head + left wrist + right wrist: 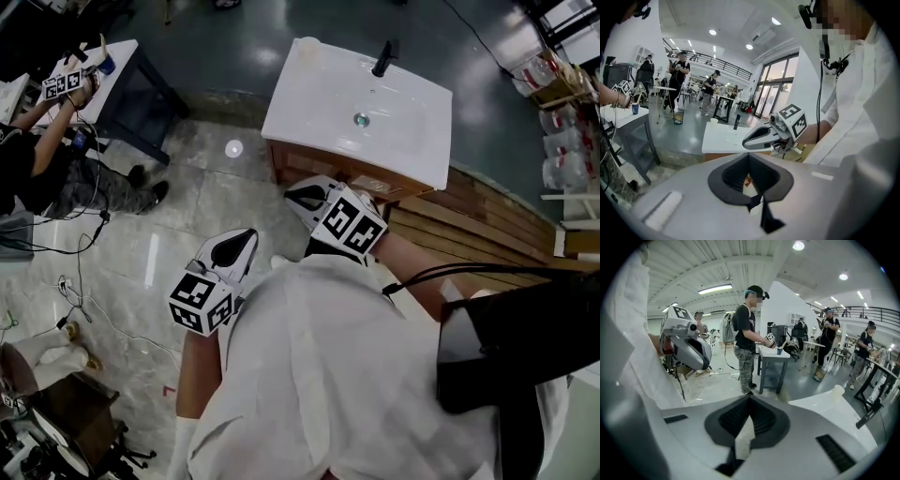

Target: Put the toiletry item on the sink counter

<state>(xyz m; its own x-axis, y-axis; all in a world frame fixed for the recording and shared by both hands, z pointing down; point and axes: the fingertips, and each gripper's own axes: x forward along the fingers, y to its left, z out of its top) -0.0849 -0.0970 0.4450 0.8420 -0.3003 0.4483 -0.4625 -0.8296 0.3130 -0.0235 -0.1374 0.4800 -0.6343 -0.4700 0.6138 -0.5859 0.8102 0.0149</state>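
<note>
A grey table (774, 355) was seen straight beyond the jaws of the right gripper (749, 397), with a blue cup (779, 351) set on it and a person (746, 333) stationed at its left. A waste bin (678, 116) was seen far beyond the jaws of the left gripper (749, 155), to their left. Wooden planks (487, 220) were stacked right of the right jaws; cables (75, 300) were strewn left of the left jaws.

No legible text, brand, number or sign in any view. Marker cube (202, 302) on left gripper (249, 233) and marker cube (349, 225) on right gripper (292, 194): black-and-white square patterns only. Red floor mark (169, 388): too small to read
</note>
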